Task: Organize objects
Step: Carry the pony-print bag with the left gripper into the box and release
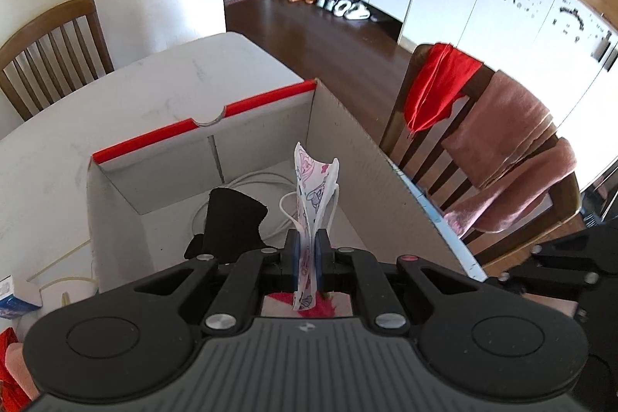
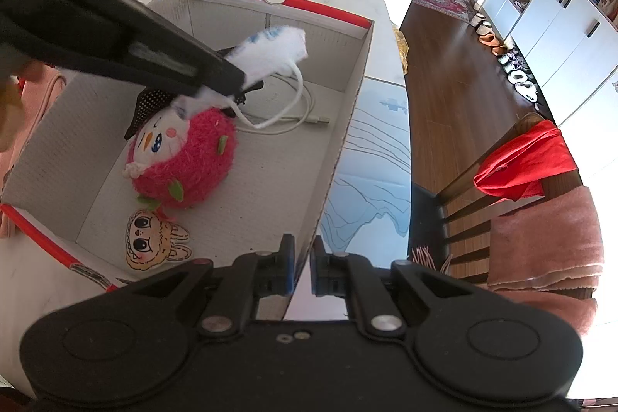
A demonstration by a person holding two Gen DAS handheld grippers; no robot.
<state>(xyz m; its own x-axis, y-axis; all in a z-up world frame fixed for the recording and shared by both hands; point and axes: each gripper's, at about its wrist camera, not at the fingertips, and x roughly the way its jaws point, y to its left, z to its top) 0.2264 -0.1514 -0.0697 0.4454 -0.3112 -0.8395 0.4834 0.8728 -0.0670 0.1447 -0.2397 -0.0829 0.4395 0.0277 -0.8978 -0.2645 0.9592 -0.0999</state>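
A cardboard box (image 1: 247, 107) with a red rim stands open on the white table (image 1: 154, 80). My left gripper (image 1: 307, 242) is shut on a white face mask (image 1: 314, 180) printed with pink cartoons, and holds it upright over the box. In the right wrist view that left gripper (image 2: 231, 80) reaches in from the upper left with the mask (image 2: 274, 45) above a pink plush toy (image 2: 185, 157). A white cable (image 2: 293, 111) and a flat cartoon patch (image 2: 154, 238) also lie in the box. My right gripper (image 2: 302, 257) is shut on the box's near side wall (image 2: 340, 126).
A pale blue printed sheet (image 2: 370, 149) lies on the table beside the box. A wooden chair to the right carries a red cloth (image 1: 436, 83) and a pink towel (image 1: 502, 126). Another chair (image 1: 54, 41) stands at the table's far side.
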